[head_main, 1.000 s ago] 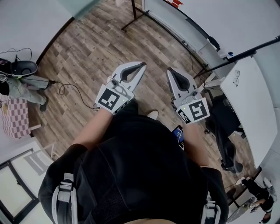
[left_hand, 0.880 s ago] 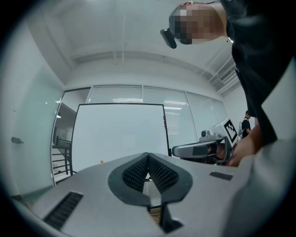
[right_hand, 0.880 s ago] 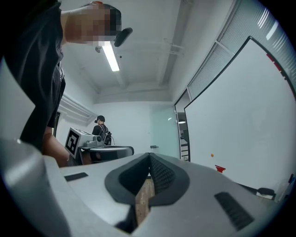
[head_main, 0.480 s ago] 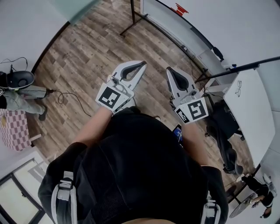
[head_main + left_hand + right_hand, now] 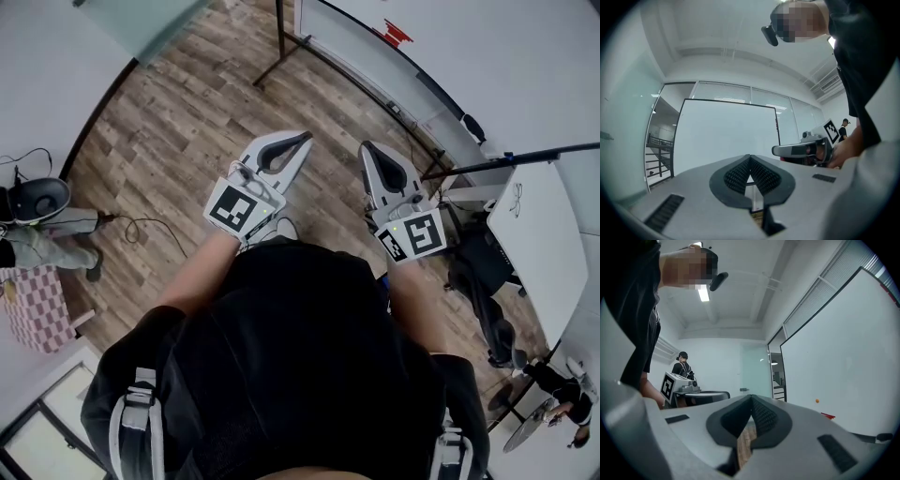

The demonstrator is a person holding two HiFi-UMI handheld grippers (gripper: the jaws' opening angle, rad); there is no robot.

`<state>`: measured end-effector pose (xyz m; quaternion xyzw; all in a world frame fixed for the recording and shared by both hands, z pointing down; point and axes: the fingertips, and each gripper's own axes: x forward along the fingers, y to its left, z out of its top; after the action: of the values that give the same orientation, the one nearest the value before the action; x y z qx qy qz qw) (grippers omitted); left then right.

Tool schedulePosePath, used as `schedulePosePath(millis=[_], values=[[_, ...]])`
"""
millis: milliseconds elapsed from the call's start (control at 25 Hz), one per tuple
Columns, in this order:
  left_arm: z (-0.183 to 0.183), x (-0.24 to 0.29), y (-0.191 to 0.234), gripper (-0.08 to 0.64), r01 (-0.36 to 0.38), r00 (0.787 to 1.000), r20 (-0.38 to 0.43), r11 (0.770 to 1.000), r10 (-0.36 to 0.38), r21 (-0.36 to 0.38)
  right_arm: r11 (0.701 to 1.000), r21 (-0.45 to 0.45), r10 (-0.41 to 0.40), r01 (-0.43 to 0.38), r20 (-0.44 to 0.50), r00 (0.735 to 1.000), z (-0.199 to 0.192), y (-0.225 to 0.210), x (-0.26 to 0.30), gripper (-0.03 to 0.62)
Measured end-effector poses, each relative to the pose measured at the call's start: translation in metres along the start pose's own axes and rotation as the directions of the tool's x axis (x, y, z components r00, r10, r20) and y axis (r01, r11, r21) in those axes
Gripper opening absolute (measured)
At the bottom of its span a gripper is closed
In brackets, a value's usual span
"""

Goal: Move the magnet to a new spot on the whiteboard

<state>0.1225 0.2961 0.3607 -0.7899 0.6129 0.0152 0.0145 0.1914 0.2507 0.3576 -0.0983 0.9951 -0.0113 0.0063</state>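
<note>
The whiteboard (image 5: 370, 47) stands on the floor ahead and to the right, with a red item (image 5: 397, 34) low on it. In the right gripper view the whiteboard (image 5: 843, 352) fills the right side; a small orange round magnet (image 5: 817, 401) sticks to it just above the red item (image 5: 828, 416). The left gripper view faces the bare whiteboard (image 5: 726, 136). My left gripper (image 5: 306, 140) and right gripper (image 5: 366, 147) are held side by side at waist height, well short of the board. Both are shut, tips touching, with nothing between them.
A white table (image 5: 544, 225), a black chair (image 5: 483, 281) and a black pole (image 5: 525, 155) are on the right. The board's stand legs (image 5: 279, 37) reach over the wood floor. A cable (image 5: 150, 192) and a seated person (image 5: 37, 234) are at left.
The floor has slid down and left in the head view, and more of the whiteboard shows at the top. Both grippers keep the same pose, shut.
</note>
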Motion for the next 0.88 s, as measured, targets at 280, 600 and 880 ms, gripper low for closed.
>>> schedulePosePath(millis=[280, 600, 880], values=[[-0.001, 0.007, 0.032, 0.003, 0.007, 1.000, 0.007, 1.000, -0.007, -0.013, 0.999, 0.002, -0.034, 0.034, -0.012, 0.999, -0.006, -0.009, 0.023, -0.005], [-0.004, 0.025, 0.067, 0.003, -0.013, 1.000, 0.002, 1.000, 0.013, -0.016, 1.000, 0.002, -0.030, 0.030, 0.002, 1.000, -0.006, -0.037, 0.050, -0.005], [-0.005, 0.056, 0.092, 0.003, -0.035, 0.999, -0.013, 0.999, 0.036, 0.022, 1.000, 0.004, -0.005, 0.005, 0.024, 1.000, -0.006, -0.077, 0.076, -0.005]])
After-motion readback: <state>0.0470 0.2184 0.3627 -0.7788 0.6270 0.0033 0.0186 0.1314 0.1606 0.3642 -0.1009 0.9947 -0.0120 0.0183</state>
